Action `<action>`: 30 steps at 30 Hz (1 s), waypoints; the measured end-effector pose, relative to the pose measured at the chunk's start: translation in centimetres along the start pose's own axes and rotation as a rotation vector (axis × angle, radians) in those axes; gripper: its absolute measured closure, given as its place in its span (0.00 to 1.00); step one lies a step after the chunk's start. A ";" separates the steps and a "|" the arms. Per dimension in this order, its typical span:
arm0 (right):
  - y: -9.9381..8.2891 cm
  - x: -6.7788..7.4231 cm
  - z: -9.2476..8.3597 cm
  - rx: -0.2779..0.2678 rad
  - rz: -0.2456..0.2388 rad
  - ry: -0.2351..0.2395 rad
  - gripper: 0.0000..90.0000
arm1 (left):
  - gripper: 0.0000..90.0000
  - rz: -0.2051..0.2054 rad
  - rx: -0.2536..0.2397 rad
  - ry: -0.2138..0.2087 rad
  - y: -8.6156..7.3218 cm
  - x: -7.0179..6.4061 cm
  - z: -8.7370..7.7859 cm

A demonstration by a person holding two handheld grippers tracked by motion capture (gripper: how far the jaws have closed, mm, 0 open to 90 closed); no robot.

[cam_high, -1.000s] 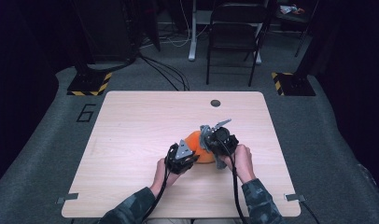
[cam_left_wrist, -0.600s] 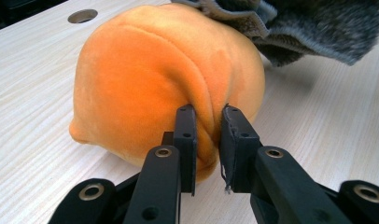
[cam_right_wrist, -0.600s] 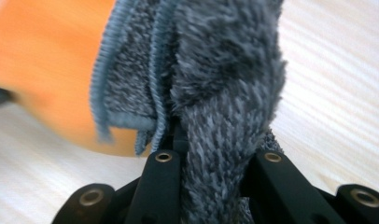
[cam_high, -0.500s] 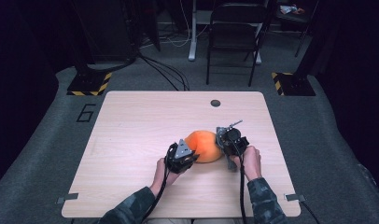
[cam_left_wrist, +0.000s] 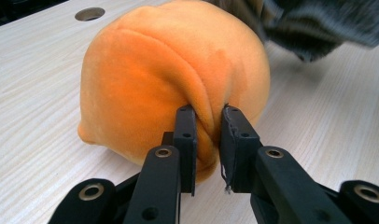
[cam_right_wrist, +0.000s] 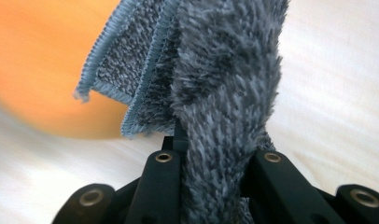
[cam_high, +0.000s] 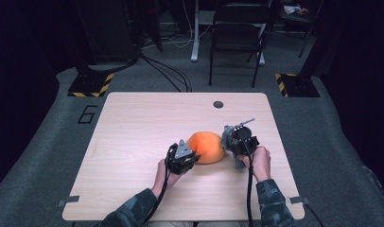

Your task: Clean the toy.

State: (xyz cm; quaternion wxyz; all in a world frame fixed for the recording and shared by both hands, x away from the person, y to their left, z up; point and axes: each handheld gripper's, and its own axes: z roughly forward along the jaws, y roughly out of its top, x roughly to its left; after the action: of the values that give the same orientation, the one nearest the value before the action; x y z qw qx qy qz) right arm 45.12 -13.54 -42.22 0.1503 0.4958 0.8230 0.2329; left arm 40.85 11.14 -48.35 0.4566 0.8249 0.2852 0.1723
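A: How much room is there on the worktop [cam_high: 133, 142]?

B: Plenty. Bare wood runs left and toward the far edge, where a round hole [cam_high: 218, 104] sits. The orange plush [cam_high: 206, 146] lies right of centre, well clear of every edge.

A: And the fingers?

B: The left gripper [cam_high: 194, 156] pinches a fold of the plush's near side. The right gripper [cam_high: 226, 135], just beside the plush, is clamped on a grey cloth [cam_right_wrist: 215, 93].
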 end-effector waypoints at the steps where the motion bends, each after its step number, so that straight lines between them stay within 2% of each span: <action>1: 0.2 0.4 -0.5 -0.020 -0.007 0.035 0.86 | 0.86 0.001 0.000 0.002 0.0 0.0 0.0; 2: 0.4 0.8 -0.6 -0.025 -0.016 0.070 0.86 | 0.86 0.002 0.000 0.001 0.0 0.0 0.0; 3: 0.5 1.3 -0.4 -0.026 -0.023 0.080 0.86 | 0.86 0.002 -0.002 0.003 0.0 0.1 0.0; 4: 0.6 1.9 0.1 -0.009 -0.045 0.080 0.87 | 0.85 0.003 -0.001 0.007 0.0 0.2 -0.1; 6: 0.4 2.6 1.4 -0.005 -0.050 0.056 0.87 | 0.77 0.017 -0.005 0.017 -0.1 0.1 -0.1; 8: 0.3 2.4 1.8 -0.019 -0.025 0.054 0.87 | 0.66 0.040 -0.009 0.027 -0.1 0.0 -0.2; 9: 0.2 2.2 1.8 -0.029 -0.021 0.061 0.87 | 0.61 0.036 -0.010 0.023 -0.1 -0.1 -0.2; 10: 0.1 2.1 1.8 -0.021 -0.020 0.052 0.86 | 0.58 0.043 -0.012 0.032 -0.1 -0.2 -0.2; 11: 0.0 2.0 1.9 -0.038 -0.019 0.046 0.86 | 0.55 0.062 -0.006 0.054 0.0 -0.5 -0.2; 14: 0.0 1.9 2.3 -0.050 -0.010 0.042 0.86 | 0.53 0.088 0.001 0.094 -0.1 -0.9 0.1; 16: 0.0 1.8 2.4 -0.060 -0.012 0.043 0.86 | 0.55 0.122 0.018 0.135 -0.3 -1.1 0.5; 17: 0.0 1.9 2.4 -0.063 -0.011 0.048 0.86 | 0.60 0.131 0.020 0.147 -0.4 -1.0 0.6; 19: 0.0 2.0 2.5 -0.067 -0.012 0.045 0.86 | 0.70 0.122 0.016 0.149 -0.7 -0.8 1.0; 21: 0.0 2.0 2.4 -0.070 -0.021 0.044 0.86 | 0.80 0.119 0.009 0.141 -0.8 -0.6 1.0; 24: 0.2 2.0 2.0 -0.071 -0.019 0.046 0.86 | 0.88 0.123 -0.009 0.133 -0.6 -0.5 0.7; 27: 0.7 1.9 0.4 -0.123 -0.013 0.052 0.86 | 0.90 0.095 -0.029 0.102 0.1 -0.2 0.0; 28: 0.9 2.0 -0.1 -0.144 -0.015 0.065 0.86 | 0.90 0.095 -0.031 0.099 0.3 -0.1 -0.2; 30: 1.2 2.8 -1.1 -0.164 -0.021 0.101 0.86 | 0.90 0.067 -0.042 0.076 0.6 0.0 -0.6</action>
State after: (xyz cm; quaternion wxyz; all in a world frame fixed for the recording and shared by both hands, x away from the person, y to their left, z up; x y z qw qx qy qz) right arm 44.23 -10.79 -40.72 0.1513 0.4610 0.8128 0.3225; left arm 40.73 11.31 -47.54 0.4568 0.8170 0.2710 0.2246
